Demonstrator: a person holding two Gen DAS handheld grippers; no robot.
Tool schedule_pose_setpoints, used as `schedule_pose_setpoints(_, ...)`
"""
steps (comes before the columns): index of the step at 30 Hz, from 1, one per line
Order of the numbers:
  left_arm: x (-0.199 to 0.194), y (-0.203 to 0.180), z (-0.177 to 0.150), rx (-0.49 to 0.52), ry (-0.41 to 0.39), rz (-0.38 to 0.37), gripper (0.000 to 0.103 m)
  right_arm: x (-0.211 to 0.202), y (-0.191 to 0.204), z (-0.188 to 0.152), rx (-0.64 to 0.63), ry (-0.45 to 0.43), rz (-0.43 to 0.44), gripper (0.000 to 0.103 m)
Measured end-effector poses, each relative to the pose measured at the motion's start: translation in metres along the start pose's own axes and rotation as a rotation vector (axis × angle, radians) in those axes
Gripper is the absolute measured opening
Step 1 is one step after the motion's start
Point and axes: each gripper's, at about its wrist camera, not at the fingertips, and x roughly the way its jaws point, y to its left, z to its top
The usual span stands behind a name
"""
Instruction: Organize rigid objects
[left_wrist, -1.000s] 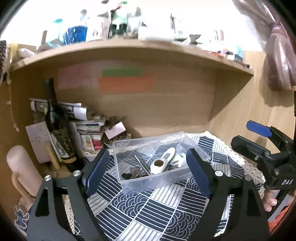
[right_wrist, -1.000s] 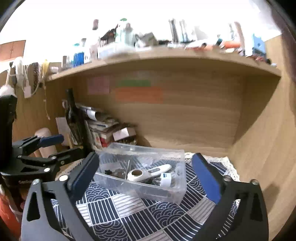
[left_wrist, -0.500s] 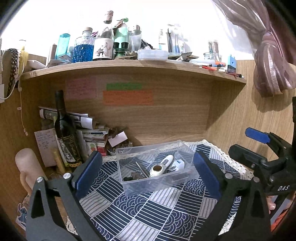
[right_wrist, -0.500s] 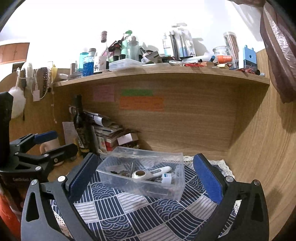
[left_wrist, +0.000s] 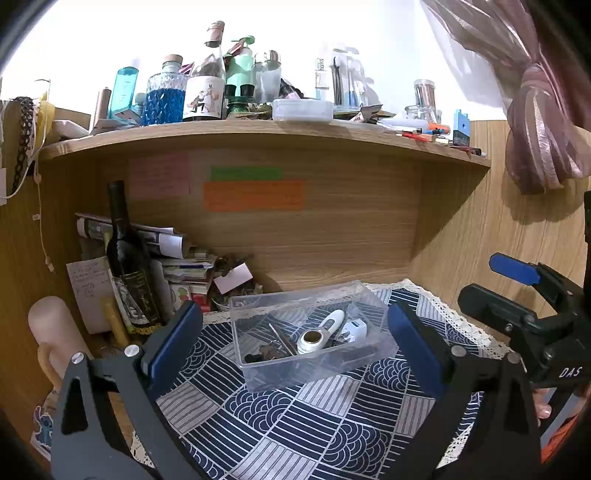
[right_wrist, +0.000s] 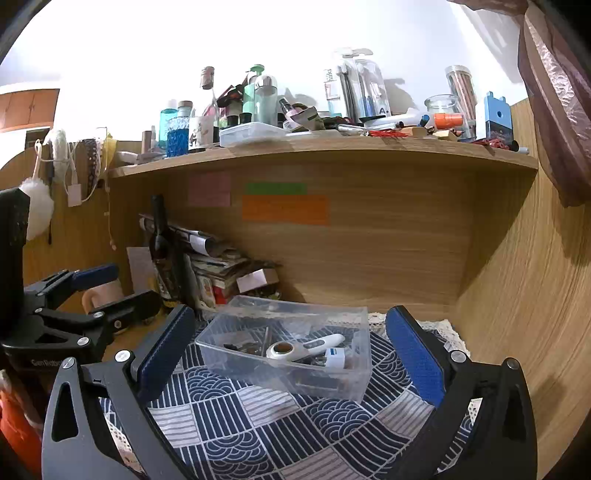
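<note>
Behind clear bin, wine bottle and stacked papers; both grippers' jaws wide, empty.

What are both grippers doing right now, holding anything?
Left gripper: open, holding nothing.
Right gripper: open, holding nothing.

Right hand-held gripper, jaws wide apart, frames clear box.

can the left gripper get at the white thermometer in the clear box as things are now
Probably yes. The left gripper is open and empty, the clear box has no lid, and the white thermometer lies on top of the other items, so the way down looks free.
</note>
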Motion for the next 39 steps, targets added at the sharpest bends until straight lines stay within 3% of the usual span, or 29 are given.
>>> schedule_pose_setpoints(39,0.0045,-0.0060,-0.0017,-0.008,0.004,-0.020,0.102,0.0059,-0.0004,-0.0040,0.012,0.022,0.011,0.103)
